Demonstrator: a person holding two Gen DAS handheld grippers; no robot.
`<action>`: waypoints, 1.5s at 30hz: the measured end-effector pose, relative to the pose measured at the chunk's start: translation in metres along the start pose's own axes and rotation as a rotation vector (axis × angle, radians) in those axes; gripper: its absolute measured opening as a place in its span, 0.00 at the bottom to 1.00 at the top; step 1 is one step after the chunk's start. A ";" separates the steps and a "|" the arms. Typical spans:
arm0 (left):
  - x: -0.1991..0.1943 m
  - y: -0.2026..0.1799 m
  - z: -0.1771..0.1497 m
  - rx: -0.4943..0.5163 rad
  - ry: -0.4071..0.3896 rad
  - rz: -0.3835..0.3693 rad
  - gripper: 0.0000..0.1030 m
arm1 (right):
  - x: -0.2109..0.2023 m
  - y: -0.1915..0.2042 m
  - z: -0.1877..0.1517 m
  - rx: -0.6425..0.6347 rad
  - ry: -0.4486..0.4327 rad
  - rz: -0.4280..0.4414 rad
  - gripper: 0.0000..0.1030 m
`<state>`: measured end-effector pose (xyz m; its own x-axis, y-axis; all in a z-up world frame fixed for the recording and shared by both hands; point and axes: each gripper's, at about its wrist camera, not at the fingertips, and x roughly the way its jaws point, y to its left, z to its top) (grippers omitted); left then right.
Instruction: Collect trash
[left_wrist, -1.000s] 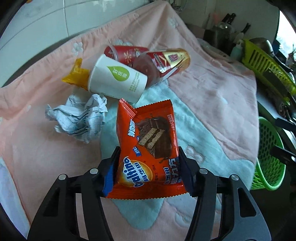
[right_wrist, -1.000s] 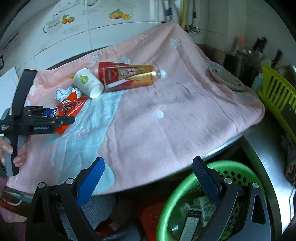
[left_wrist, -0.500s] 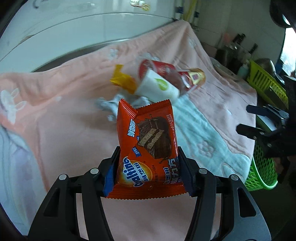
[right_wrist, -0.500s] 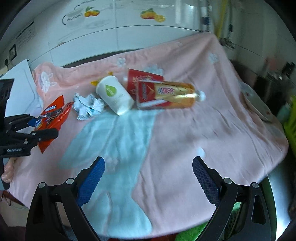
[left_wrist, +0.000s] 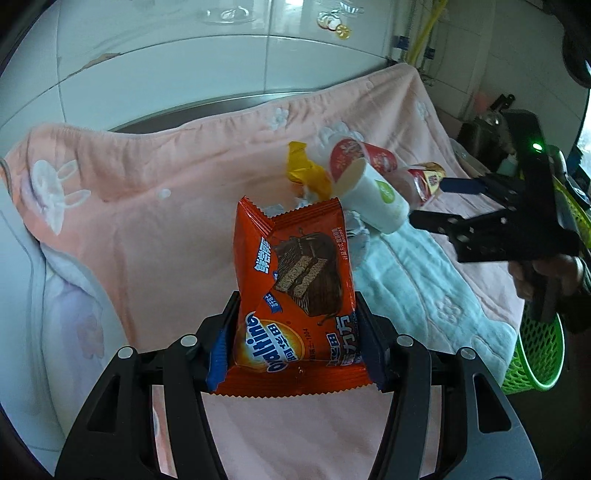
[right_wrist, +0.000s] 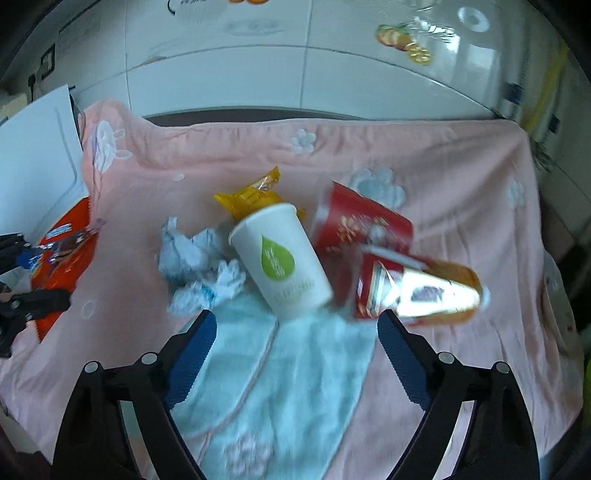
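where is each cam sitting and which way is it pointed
Left wrist: on the left gripper, looking down along its fingers, shut on the orange Ovaltine wrapper; the right gripper and a hand show.
Right wrist: on the right gripper, open, jaws just closing, facing the white paper cup.
Shared: cup, wrapper, pink towel.

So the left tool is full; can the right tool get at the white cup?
Probably yes: the right tool is open and empty, and the white cup lies just ahead with nothing between.

orange wafer wrapper (left_wrist: 295, 295): upright, lifted | white paper cup (right_wrist: 282, 260): on its side, mid-surface | crumpled paper (right_wrist: 199, 266), yellow wrapper (right_wrist: 255, 197), red cup (right_wrist: 364, 225), bottle (right_wrist: 417, 290): clustered beside it
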<state>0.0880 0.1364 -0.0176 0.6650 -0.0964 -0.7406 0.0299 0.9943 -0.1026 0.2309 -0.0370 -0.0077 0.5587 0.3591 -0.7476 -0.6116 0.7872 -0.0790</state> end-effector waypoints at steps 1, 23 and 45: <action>0.001 0.003 0.001 -0.005 0.001 0.000 0.55 | 0.005 0.001 0.004 -0.011 0.004 -0.002 0.84; 0.012 0.013 0.011 -0.019 0.007 0.003 0.55 | 0.068 0.013 0.033 -0.128 0.086 0.017 0.61; -0.017 -0.045 0.004 0.062 -0.047 -0.074 0.55 | -0.052 -0.003 -0.026 0.043 -0.042 -0.021 0.61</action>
<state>0.0787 0.0935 0.0025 0.6936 -0.1685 -0.7004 0.1251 0.9857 -0.1133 0.1886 -0.0711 0.0144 0.5947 0.3626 -0.7176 -0.5754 0.8153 -0.0650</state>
